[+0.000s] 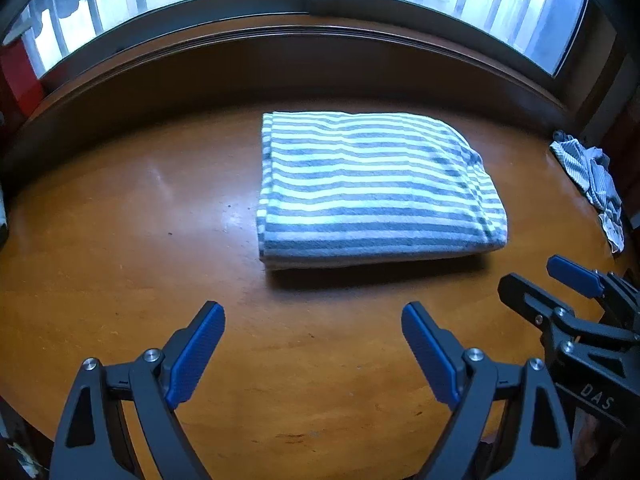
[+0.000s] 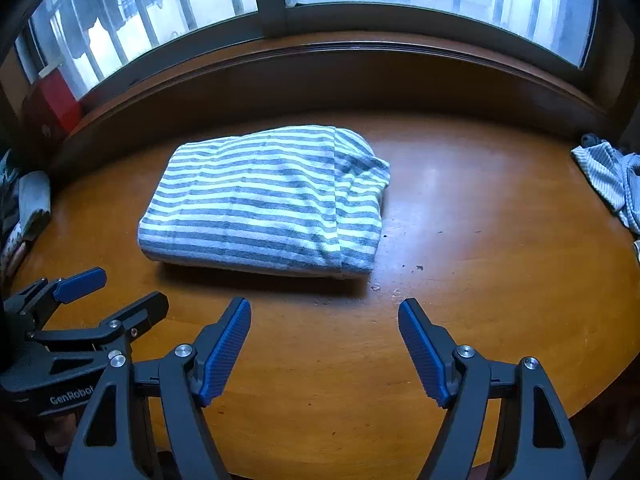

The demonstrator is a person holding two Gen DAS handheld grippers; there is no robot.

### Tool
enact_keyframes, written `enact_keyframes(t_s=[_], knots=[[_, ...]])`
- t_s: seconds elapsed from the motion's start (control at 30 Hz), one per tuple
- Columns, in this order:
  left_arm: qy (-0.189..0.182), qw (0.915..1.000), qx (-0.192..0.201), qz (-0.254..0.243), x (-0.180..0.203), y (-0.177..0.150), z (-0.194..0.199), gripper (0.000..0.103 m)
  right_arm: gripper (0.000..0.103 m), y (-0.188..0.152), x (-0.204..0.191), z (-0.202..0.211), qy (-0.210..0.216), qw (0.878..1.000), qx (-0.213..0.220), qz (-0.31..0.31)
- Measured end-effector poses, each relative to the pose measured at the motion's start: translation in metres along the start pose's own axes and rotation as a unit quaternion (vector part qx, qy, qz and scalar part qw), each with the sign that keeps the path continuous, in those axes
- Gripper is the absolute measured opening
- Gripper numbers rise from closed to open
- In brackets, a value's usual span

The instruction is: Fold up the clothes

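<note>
A grey-and-white striped garment (image 1: 372,188) (image 2: 268,200) lies folded into a thick rectangle on the round wooden table (image 1: 140,240) (image 2: 480,220). My left gripper (image 1: 313,316) hovers open over bare wood in front of the folded garment's near edge, nothing between its blue pads. My right gripper (image 2: 324,312) is open too, just short of the garment's near right corner, with nothing in it. Each gripper shows in the other's view: the right one (image 1: 532,280) at the right edge, the left one (image 2: 120,288) at the left edge.
A crumpled striped cloth (image 1: 592,184) (image 2: 612,184) lies at the table's right rim. A dark wooden sill (image 1: 280,64) and window run behind the table. A red box (image 2: 52,108) stands at the far left, and a pale bundle (image 2: 32,200) sits by the left edge.
</note>
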State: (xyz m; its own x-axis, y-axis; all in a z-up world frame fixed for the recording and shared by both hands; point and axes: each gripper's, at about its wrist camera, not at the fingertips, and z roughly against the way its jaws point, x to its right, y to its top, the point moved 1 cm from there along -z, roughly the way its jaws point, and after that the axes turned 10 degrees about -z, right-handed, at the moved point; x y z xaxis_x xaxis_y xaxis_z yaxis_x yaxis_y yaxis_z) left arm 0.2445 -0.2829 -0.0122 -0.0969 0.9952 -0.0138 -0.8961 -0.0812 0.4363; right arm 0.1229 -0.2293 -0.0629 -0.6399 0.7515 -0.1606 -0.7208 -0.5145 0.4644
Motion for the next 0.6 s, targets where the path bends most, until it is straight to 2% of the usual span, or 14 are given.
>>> enact_keyframes(t_s=[0.27,0.6], knots=[[0.018,0.9997,-0.012,0.008,0.0025,0.0011,-0.0015,0.09,0.076,0.0046,0.0058,-0.0021,0.002,1.0,-0.002,0.001],[0.014,0.9997,-0.014,0.012,0.0062,0.0005,-0.0012,0.09,0.076,0.0049,0.0039,-0.0094,0.003,1.0,-0.012,0.009]])
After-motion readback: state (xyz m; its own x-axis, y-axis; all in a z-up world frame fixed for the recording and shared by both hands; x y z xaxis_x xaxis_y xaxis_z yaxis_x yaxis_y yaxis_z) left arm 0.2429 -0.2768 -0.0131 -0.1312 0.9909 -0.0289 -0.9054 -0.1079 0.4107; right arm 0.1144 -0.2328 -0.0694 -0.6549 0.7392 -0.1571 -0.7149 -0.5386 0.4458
